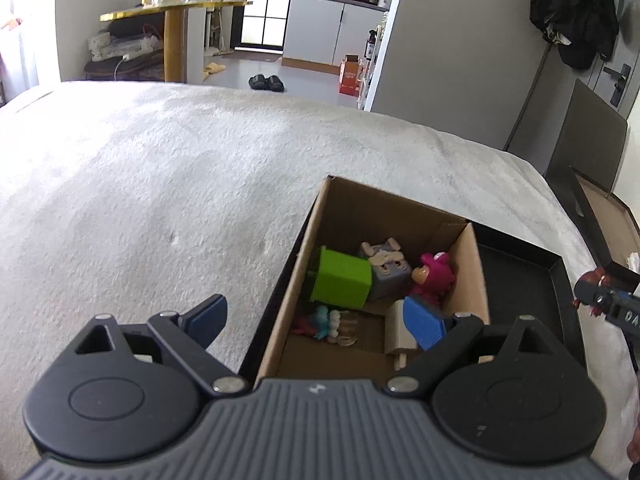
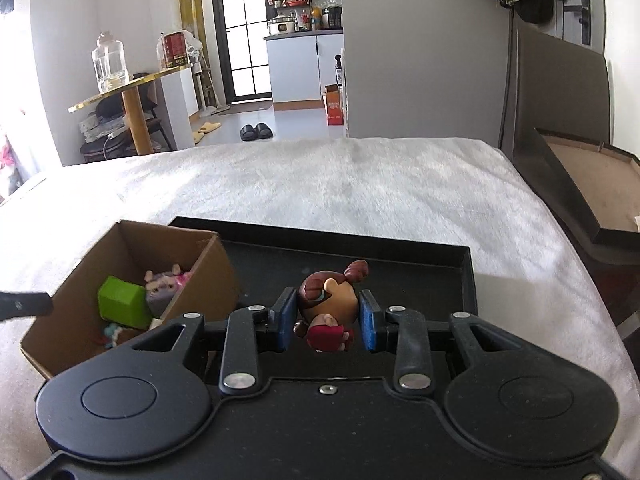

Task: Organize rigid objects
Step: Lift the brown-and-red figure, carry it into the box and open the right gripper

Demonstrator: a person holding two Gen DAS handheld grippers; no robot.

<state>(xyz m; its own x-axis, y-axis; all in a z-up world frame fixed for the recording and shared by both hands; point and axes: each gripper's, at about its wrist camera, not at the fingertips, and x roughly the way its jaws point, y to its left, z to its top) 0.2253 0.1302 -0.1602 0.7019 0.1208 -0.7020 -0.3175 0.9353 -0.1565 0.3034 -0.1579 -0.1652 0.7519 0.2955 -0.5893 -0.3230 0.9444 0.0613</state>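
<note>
My right gripper [image 2: 329, 320] is shut on a small doll figure [image 2: 330, 300] with brown hair and a red dress, held above the black tray [image 2: 469, 280]. That doll also shows at the right edge of the left wrist view as a brown-and-red figure [image 1: 596, 282]. My left gripper [image 1: 316, 320] stands open over the near end of the cardboard box [image 1: 474, 264], nothing between its fingers. Inside the box lie a green block [image 1: 340, 282], a grey animal cube [image 1: 386, 268], a pink bear figure [image 1: 434, 276], a white plug [image 1: 396, 332] and a small teal-and-red toy [image 1: 324, 322].
The box [image 2: 216, 268] stands in the left part of the tray on a white fluffy bed cover [image 1: 160, 184]. A dark headboard and open wooden box [image 2: 592, 184] lie to the right. Beyond the bed are a yellow-edged table [image 2: 120, 88], slippers [image 2: 256, 131] and a kitchen.
</note>
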